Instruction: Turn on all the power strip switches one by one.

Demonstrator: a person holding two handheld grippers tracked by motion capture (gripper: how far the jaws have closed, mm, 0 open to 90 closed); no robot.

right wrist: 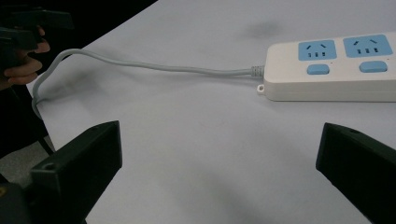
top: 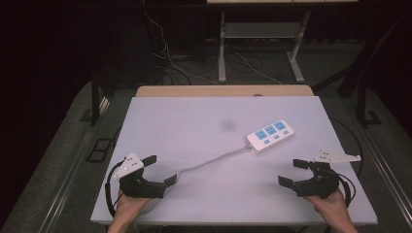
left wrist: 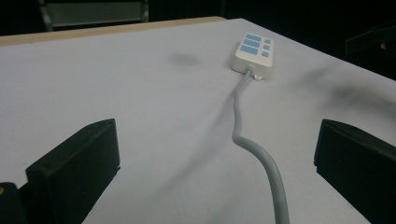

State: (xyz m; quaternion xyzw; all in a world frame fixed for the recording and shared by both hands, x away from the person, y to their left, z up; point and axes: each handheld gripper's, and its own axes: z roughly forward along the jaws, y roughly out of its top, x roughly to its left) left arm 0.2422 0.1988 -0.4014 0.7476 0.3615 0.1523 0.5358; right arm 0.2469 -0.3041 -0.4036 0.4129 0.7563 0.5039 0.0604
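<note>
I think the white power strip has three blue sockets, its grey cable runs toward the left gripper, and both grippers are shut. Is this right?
Not quite: both grippers are open, not shut. In the high view the left gripper and the right gripper hold their jaws wide apart, with nothing between them. The rest stands: the power strip has three blue sockets, and its grey cable runs toward the left gripper.

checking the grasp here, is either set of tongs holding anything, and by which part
Nothing is held. The left tongs stand open with the grey cable lying on the table between the jaws, untouched. The right tongs are open and short of the power strip.
</note>
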